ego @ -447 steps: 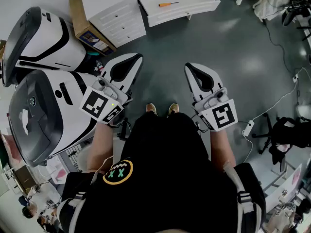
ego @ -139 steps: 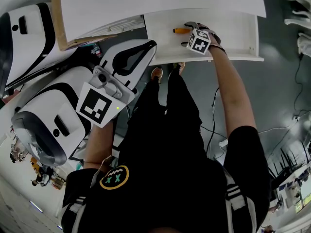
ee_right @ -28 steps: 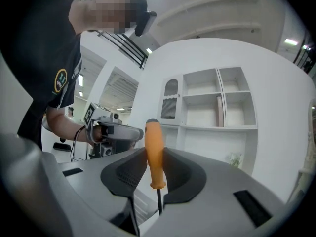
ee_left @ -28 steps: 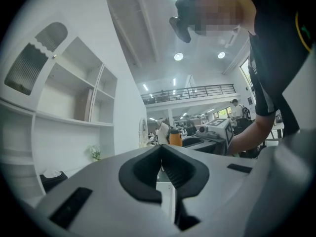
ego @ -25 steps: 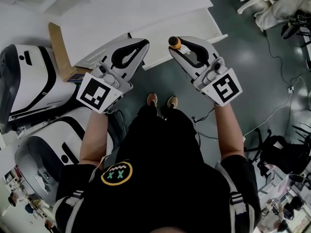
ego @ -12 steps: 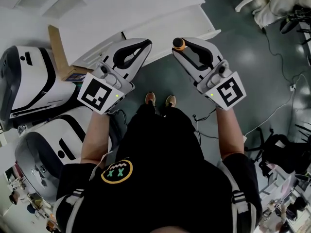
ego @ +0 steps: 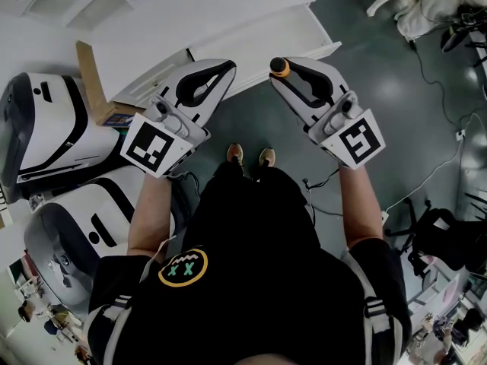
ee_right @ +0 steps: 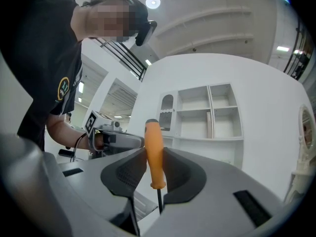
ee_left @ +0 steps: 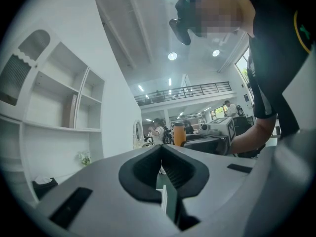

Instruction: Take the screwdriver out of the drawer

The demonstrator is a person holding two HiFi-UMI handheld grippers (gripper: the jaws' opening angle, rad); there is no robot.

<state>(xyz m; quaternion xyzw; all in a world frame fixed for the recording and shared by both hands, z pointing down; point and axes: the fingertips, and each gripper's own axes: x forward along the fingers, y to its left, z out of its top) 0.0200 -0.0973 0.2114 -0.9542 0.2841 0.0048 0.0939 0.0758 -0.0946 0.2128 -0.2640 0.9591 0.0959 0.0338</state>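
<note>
The screwdriver (ego: 280,67) has an orange handle (ee_right: 153,152) and a thin dark shaft (ee_right: 159,200). It stands upright between the jaws of my right gripper (ego: 282,74), which is shut on the handle, in the air just short of the drawer's front. The white drawer (ego: 262,38) is pulled out of the white cabinet (ego: 205,6) and nothing shows inside it. My left gripper (ego: 224,69) hovers level beside the right one, over the drawer's left corner. Its jaws are shut with nothing between them (ee_left: 161,147).
Two big white and black rounded machines (ego: 46,135) (ego: 68,238) stand at the left, with a cardboard sheet (ego: 87,78) beside the cabinet. Grey floor (ego: 396,90) spreads to the right, crossed by cables (ego: 445,158). The person's shoes (ego: 247,157) are below the grippers.
Both grippers have drawn back from the drawer together, the right one carrying the screwdriver. The drawer and cabinet now sit further up and left in the head view.
</note>
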